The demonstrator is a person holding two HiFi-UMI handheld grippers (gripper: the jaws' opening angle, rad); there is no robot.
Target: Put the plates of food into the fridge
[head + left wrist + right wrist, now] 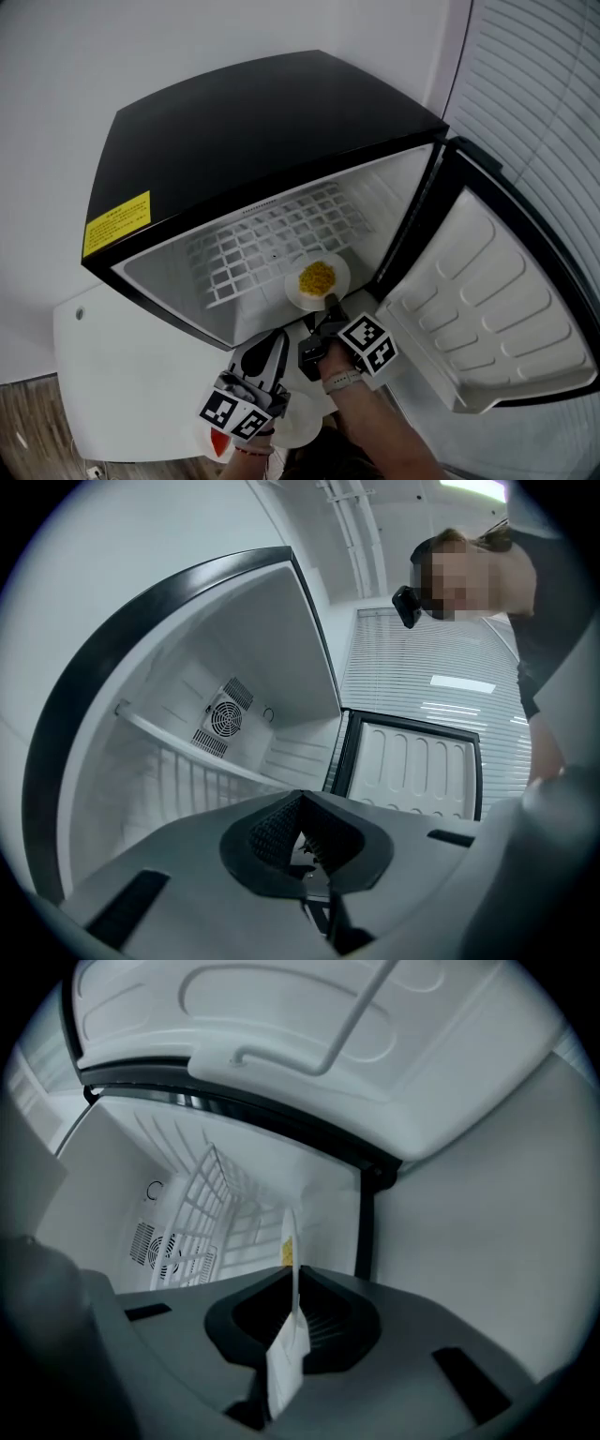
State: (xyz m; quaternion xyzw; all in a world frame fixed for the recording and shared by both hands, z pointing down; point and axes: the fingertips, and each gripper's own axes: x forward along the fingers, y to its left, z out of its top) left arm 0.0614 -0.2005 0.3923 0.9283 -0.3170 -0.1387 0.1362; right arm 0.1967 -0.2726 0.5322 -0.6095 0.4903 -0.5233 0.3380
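A small black fridge [253,131] stands open, its door [497,309] swung to the right. My right gripper [328,302] is shut on the near rim of a white plate [298,292] of yellow food [317,277], held just above the white wire shelf [253,248]. In the right gripper view the plate [284,1354] runs edge-on between the pads, with the yellow food [287,1251] beyond. My left gripper [275,339] hangs lower left, outside the opening. In its own view the left gripper [300,822] has its pads meeting with nothing between them.
A yellow sticker [116,222] sits on the fridge top's left edge. Below the opening is a white front panel [122,375]. Part of a white round thing [302,424] shows under the left gripper. A fan grille [223,716] is on the back wall, window blinds [544,84] at right.
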